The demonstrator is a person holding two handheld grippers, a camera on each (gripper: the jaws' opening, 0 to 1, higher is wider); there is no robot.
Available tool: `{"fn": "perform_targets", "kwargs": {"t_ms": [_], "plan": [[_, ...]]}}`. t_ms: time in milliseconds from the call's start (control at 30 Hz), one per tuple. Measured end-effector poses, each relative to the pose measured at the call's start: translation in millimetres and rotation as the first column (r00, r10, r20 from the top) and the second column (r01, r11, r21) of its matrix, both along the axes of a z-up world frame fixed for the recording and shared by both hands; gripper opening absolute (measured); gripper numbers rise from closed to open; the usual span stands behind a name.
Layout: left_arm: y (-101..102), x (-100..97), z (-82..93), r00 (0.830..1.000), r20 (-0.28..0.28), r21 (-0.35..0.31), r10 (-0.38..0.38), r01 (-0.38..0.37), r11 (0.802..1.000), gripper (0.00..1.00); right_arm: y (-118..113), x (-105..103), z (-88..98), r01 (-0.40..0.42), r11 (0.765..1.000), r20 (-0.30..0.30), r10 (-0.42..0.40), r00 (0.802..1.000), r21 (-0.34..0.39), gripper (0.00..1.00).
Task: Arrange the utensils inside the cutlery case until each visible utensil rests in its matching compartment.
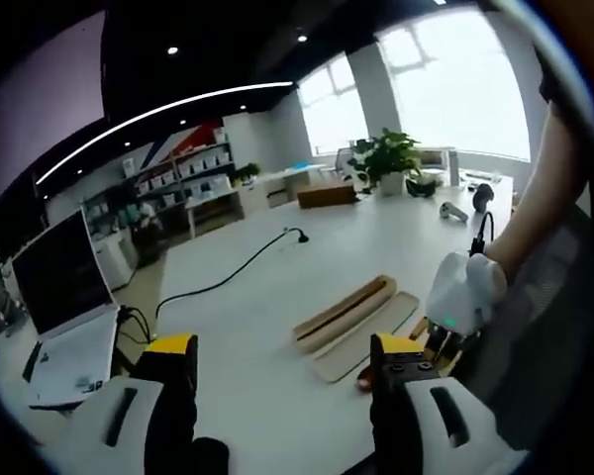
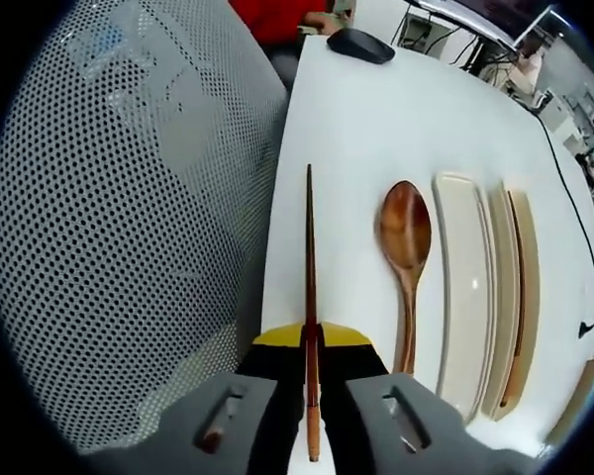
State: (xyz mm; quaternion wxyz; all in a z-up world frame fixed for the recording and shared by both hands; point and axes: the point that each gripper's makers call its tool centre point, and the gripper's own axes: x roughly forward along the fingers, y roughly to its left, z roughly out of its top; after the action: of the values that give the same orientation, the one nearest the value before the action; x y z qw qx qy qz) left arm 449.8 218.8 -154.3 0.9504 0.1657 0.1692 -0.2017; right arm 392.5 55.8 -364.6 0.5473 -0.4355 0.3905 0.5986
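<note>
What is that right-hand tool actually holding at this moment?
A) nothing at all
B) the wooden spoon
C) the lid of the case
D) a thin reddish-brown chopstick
D: in the right gripper view, the right gripper has its fingers closed on a slim reddish-brown chopstick that points away from the camera, while the wooden spoon lies free on the white table beside it.

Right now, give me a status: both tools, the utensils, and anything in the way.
Right tool shut on chopstick, held above table edge. Left tool open, empty. Wooden spoon on table beside cutlery case, lid off. Mesh chair back close alongside.
</note>
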Motion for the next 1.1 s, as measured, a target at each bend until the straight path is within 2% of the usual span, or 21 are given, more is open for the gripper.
{"fn": "perform_targets", "kwargs": {"t_ms": [33, 67, 133, 233, 300, 433, 533, 700, 800, 867, 967, 1033, 1100], "plan": [[0.0, 0.0, 0.1, 1.000, 0.000, 0.001, 0.000, 0.000, 1.000, 0.73, -0.8, 0.5, 0.1, 0.007, 1.000, -0.006, -0.006, 1.000, 0.012, 0.01], [-0.3, 0.4, 0.3, 1.000, 0.001, -0.002, -0.001, 0.001, 1.000, 0.73, -0.4, 0.9, 0.3, 0.047, 0.998, -0.019, -0.047, 0.999, 0.030, 0.00], [-0.3, 1.1, 0.2, 1.000, 0.000, -0.003, -0.002, 0.002, 1.000, 0.73, -0.8, 1.1, -0.1, -0.001, 1.000, -0.003, 0.001, 1.000, 0.021, 0.00], [0.1, 1.3, 0.5, 1.000, 0.002, -0.001, -0.001, 0.001, 1.000, 0.73, 0.7, 1.7, -0.5, -0.020, 1.000, -0.007, 0.020, 1.000, -0.009, 0.00], [-0.3, 1.5, 1.7, 1.000, 0.008, 0.000, -0.003, 0.003, 1.000, 0.73, 0.4, 1.2, 0.0, -0.086, 0.996, 0.005, 0.086, 0.996, -0.039, 0.00], [-1.8, 1.9, 5.7, 1.000, 0.023, -0.021, -0.009, 0.009, 1.000, 0.73, 2.3, 2.0, -1.3, -0.108, 0.989, -0.012, 0.107, 0.994, -0.099, 0.01], [-6.6, 2.3, 2.8, 0.999, 0.007, -0.026, -0.032, 0.033, 0.999, 0.73, 2.4, 2.1, -2.0, -0.130, 0.986, -0.016, 0.129, 0.992, -0.107, 0.01], [-7.2, 2.5, 2.5, 0.999, 0.011, 0.001, -0.034, 0.034, 0.999, 0.73, 3.0, 3.2, -3.2, -0.124, 0.988, -0.022, 0.122, 0.992, -0.096, 0.02], [-7.1, 2.0, 2.6, 0.999, 0.007, -0.020, -0.035, 0.036, 0.999, 0.73, 3.7, 2.4, -3.9, -0.137, 0.985, -0.004, 0.138, 0.990, -0.103, 0.01], [-6.6, 2.1, 3.9, 0.999, 0.014, -0.020, -0.034, 0.034, 0.999, 0.73, 4.2, 2.7, -3.4, -0.106, 0.989, -0.003, 0.106, 0.994, -0.104, 0.01], [-6.1, 1.8, 3.6, 0.999, 0.013, -0.021, -0.033, 0.033, 0.999, 0.73, 4.1, 2.4, -2.3, -0.115, 0.989, -0.006, 0.114, 0.993, -0.090, 0.00], [-5.4, 1.8, 3.7, 0.999, 0.013, -0.025, -0.030, 0.030, 0.999, 0.73, 5.3, 2.7, -2.3, -0.046, 0.997, -0.035, 0.044, 0.998, -0.069, 0.00], [-5.3, 1.4, 3.7, 1.000, 0.012, -0.029, -0.029, 0.029, 0.999, 0.73, 4.0, 5.8, -2.1, -0.065, 0.996, -0.015, 0.064, 0.998, -0.068, 0.00]]}}
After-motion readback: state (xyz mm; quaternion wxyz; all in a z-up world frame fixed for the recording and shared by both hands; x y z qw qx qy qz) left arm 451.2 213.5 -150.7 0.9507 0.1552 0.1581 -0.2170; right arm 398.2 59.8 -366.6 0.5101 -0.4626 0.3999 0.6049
